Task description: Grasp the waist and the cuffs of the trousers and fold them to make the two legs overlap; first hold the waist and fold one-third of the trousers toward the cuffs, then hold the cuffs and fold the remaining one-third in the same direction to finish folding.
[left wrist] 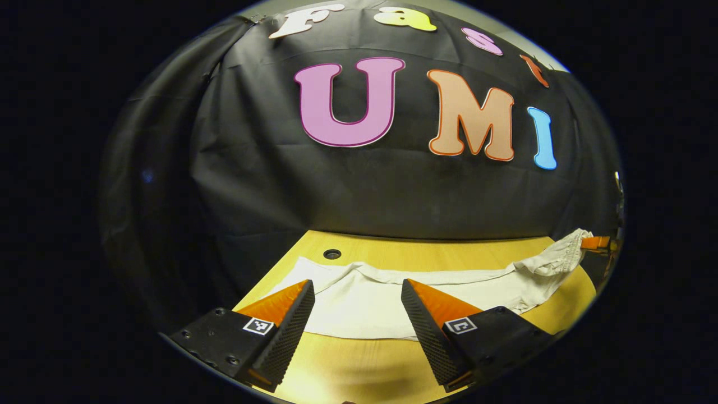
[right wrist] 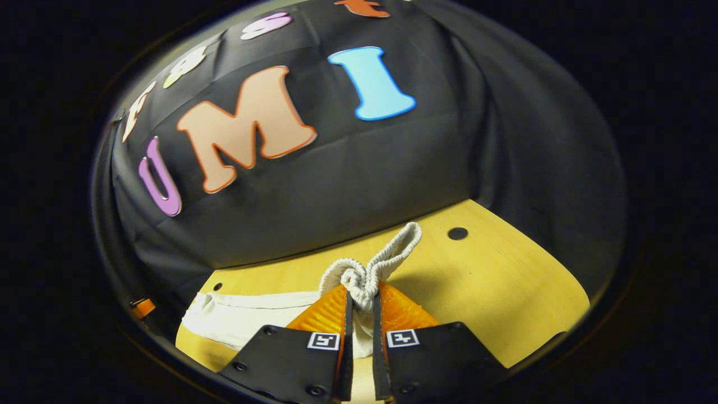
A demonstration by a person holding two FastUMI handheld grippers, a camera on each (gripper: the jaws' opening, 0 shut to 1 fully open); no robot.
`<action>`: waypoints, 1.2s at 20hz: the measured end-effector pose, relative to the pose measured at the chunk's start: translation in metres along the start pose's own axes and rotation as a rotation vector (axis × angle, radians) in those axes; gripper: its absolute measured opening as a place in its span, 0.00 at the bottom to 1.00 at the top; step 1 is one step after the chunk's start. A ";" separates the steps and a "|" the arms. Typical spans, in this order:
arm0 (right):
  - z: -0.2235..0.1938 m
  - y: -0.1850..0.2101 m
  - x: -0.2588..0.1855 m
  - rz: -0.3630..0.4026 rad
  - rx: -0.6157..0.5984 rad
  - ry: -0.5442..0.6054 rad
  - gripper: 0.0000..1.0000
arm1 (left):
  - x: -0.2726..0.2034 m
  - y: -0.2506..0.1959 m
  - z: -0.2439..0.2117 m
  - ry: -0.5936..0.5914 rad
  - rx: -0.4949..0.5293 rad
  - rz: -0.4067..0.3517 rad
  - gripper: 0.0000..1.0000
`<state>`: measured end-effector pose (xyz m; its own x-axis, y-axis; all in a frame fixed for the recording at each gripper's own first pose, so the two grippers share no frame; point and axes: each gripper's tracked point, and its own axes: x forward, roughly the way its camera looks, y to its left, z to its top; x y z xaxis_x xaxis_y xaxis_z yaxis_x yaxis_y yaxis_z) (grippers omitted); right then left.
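Pale cream trousers (left wrist: pixel 364 300) lie stretched across the wooden table (left wrist: pixel 359 367). My left gripper (left wrist: pixel 357 292) stands open just above the cuff end, the cloth lying below between its fingers. In the left gripper view, the waist (left wrist: pixel 564 252) is lifted at the far right, where the right gripper (left wrist: pixel 595 243) holds it. In the right gripper view my right gripper (right wrist: pixel 363 300) is shut on the bunched elastic waist (right wrist: pixel 367 272), a loop of waistband sticking up past the fingertips. The legs (right wrist: pixel 247 317) trail off to the left.
The black cloth wall rises right behind the table's far edge. A round hole (left wrist: pixel 332 253) sits in the tabletop near the cuffs, another hole (right wrist: pixel 458 233) near the waist. Bare wood (right wrist: pixel 505 292) stretches right of the waist.
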<state>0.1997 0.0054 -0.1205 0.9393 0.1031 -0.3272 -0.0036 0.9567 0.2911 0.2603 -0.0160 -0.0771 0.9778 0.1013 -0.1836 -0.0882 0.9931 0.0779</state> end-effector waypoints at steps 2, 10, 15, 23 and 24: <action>-0.002 0.046 0.002 0.058 -0.034 0.001 0.16 | 0.008 0.015 -0.007 0.014 -0.008 -0.009 0.94; -0.063 0.186 0.032 0.243 -0.152 0.063 0.16 | 0.051 0.101 -0.050 0.091 0.001 0.017 0.95; -0.115 0.229 0.046 0.300 -0.200 0.134 0.16 | 0.086 0.138 -0.076 0.133 0.024 0.015 0.94; -0.158 0.248 0.031 0.387 -0.273 0.207 0.69 | 0.129 0.158 -0.124 0.220 0.041 -0.009 0.95; -0.154 0.245 0.031 0.372 -0.292 0.198 0.88 | 0.130 0.157 -0.127 0.227 0.044 -0.012 0.95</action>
<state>0.1752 0.2849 -0.1976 0.7732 0.4738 -0.4215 -0.4476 0.8786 0.1665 0.3494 0.1607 -0.2126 0.9104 0.1053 -0.4000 -0.0635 0.9912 0.1163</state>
